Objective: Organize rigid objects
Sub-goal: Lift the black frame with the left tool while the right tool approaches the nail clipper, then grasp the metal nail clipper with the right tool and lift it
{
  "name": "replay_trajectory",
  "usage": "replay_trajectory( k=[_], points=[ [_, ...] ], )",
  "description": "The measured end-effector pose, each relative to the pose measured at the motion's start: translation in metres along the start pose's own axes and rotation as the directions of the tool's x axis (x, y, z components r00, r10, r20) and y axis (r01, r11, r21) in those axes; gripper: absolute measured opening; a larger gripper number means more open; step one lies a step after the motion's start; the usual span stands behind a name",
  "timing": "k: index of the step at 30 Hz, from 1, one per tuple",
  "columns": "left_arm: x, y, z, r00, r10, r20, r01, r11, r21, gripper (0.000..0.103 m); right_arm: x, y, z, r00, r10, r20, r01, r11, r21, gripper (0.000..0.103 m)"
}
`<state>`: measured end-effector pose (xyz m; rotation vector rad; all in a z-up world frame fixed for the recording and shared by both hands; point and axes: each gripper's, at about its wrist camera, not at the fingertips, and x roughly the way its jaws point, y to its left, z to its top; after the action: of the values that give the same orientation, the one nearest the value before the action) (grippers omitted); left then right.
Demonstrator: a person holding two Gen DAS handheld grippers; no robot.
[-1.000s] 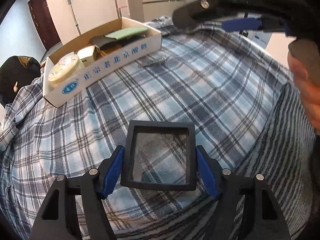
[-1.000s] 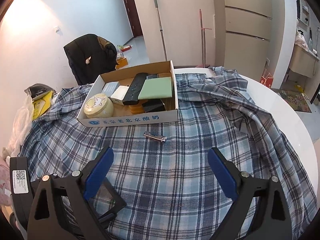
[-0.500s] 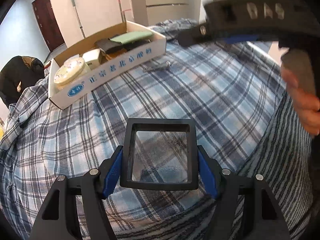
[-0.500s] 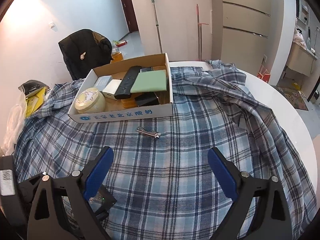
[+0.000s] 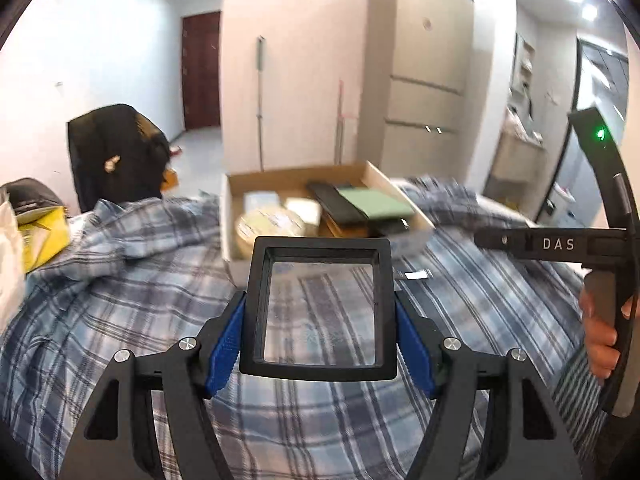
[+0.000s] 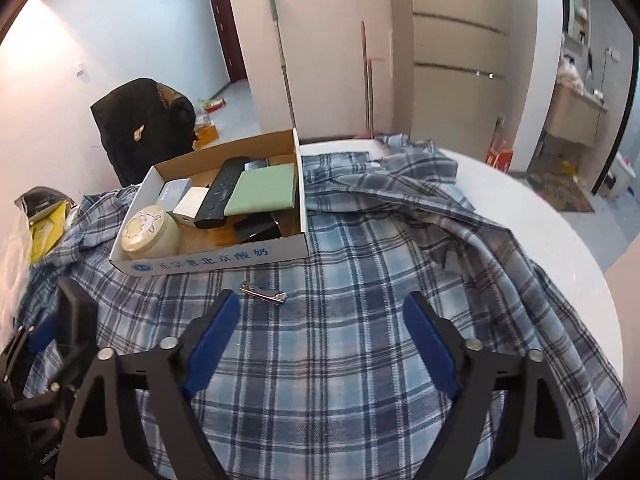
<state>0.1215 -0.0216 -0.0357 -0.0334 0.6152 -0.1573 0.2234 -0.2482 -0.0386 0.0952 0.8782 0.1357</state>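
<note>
My left gripper (image 5: 319, 320) is shut on a black square frame (image 5: 320, 368) with a clear pane, held above the plaid shirt (image 5: 120, 280). An open cardboard box (image 6: 224, 260) lies beyond it, holding a round cream tin (image 6: 150, 232), a black remote (image 6: 224, 192), a green flat box (image 6: 262, 190) and a white box (image 6: 192, 206). A metal nail clipper (image 6: 264, 294) lies on the cloth just in front of the box. My right gripper (image 6: 322, 308) hovers near the clipper, its jaws closing with nothing between them.
The plaid shirt covers a round white table (image 6: 540, 232), bare at the right rim. A black jacket on a chair (image 6: 144, 124) stands behind the box, and yellow items (image 6: 44, 224) sit at the left. Two poles (image 6: 280, 60) lean on the wall.
My left gripper rose and tilted up with the frame, so the box now sits straight ahead. The right gripper's jaws have narrowed. The clipper has not moved.
</note>
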Motion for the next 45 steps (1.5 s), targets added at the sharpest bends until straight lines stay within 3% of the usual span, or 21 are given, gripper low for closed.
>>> replay_trajectory(
  k=[3, 6, 8, 12, 14, 23, 28, 31, 35, 45],
  points=[
    [0.002, 0.010, 0.003, 1.000, 0.016, 0.006, -0.016, 0.999, -0.052, 0.072, 0.009, 0.007, 0.010, 0.997, 0.060, -0.047, -0.060, 0.998, 0.015, 0.077],
    [0.014, 0.016, 0.000, 0.998, 0.035, -0.059, -0.040, 0.995, -0.086, 0.072, 0.031, 0.017, 0.015, 0.991, 0.072, -0.113, -0.071, 0.997, 0.007, 0.076],
    [0.023, 0.022, -0.002, 0.996, 0.012, -0.088, -0.022, 0.993, -0.113, 0.072, 0.045, 0.024, 0.015, 0.987, 0.090, -0.135, -0.091, 0.996, -0.001, 0.069],
    [0.021, 0.044, -0.003, 0.998, 0.008, -0.068, -0.024, 0.973, -0.231, 0.072, 0.068, 0.030, 0.006, 0.976, 0.145, -0.160, -0.152, 0.988, -0.033, 0.045],
    [0.024, 0.051, -0.005, 0.997, 0.007, -0.083, -0.028, 0.964, -0.263, 0.072, 0.076, 0.032, -0.001, 0.974, 0.153, -0.166, -0.167, 0.983, -0.072, 0.041],
    [0.025, 0.045, -0.006, 0.996, 0.029, -0.088, -0.049, 0.971, -0.235, 0.072, 0.087, 0.036, -0.011, 0.982, 0.102, -0.160, -0.126, 0.982, -0.143, 0.029],
    [0.025, 0.048, -0.006, 0.995, 0.026, -0.096, -0.049, 0.968, -0.247, 0.072, 0.082, 0.039, -0.014, 0.965, 0.182, -0.191, -0.210, 0.969, -0.134, 0.009],
    [0.023, 0.047, -0.006, 0.995, 0.043, -0.088, -0.063, 0.969, -0.239, 0.072, 0.068, 0.039, -0.015, 0.961, 0.230, -0.155, -0.251, 0.958, -0.137, 0.009],
    [0.021, 0.046, -0.005, 0.996, 0.045, -0.081, -0.062, 0.971, -0.233, 0.072, 0.061, 0.044, -0.013, 0.984, 0.170, -0.058, -0.177, 0.970, -0.167, 0.009],
    [0.023, 0.049, -0.006, 0.995, 0.042, -0.092, -0.064, 0.968, -0.244, 0.072, 0.083, 0.053, -0.015, 0.993, 0.073, -0.092, -0.095, 0.962, -0.257, 0.009]
  ],
)
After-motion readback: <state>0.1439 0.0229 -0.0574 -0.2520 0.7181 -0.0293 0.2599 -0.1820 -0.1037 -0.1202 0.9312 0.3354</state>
